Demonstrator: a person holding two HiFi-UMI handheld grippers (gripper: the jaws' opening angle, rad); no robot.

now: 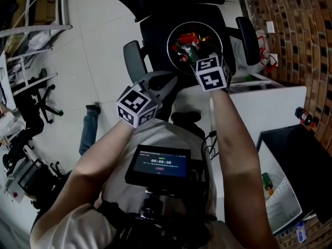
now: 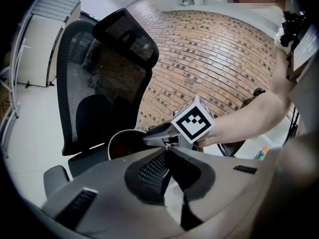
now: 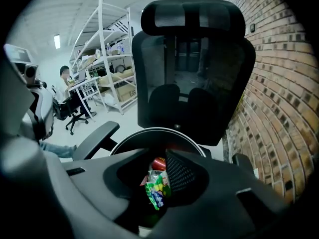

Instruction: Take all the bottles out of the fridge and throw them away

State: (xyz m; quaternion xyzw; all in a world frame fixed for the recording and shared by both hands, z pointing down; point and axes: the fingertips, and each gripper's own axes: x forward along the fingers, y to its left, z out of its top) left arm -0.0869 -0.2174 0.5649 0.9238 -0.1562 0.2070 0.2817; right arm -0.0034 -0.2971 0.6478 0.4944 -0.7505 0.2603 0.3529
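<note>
A round black bin (image 1: 171, 37) stands on the seat of a black office chair (image 1: 155, 30), with several bottles (image 1: 188, 38) inside. My right gripper (image 1: 205, 61) hovers over the bin. In the right gripper view its jaws stand apart around a tilted bottle (image 3: 156, 187) with a green label and red cap; the left pad is clear of it, and the bin rim (image 3: 154, 130) lies below. My left gripper (image 1: 174, 82) waits left of the bin, shut and empty, its tips (image 2: 167, 151) together. A green-labelled bottle (image 1: 266, 183) sits in the open fridge door (image 1: 284, 204).
The chair's armrests (image 1: 134, 60) flank the bin, and a brick wall (image 1: 295, 30) runs along the right. A dark red-capped bottle (image 1: 305, 117) stands near the fridge top. Metal shelves (image 3: 109, 49), a seated person (image 3: 65, 81) and other chairs (image 1: 44, 100) are off to the left.
</note>
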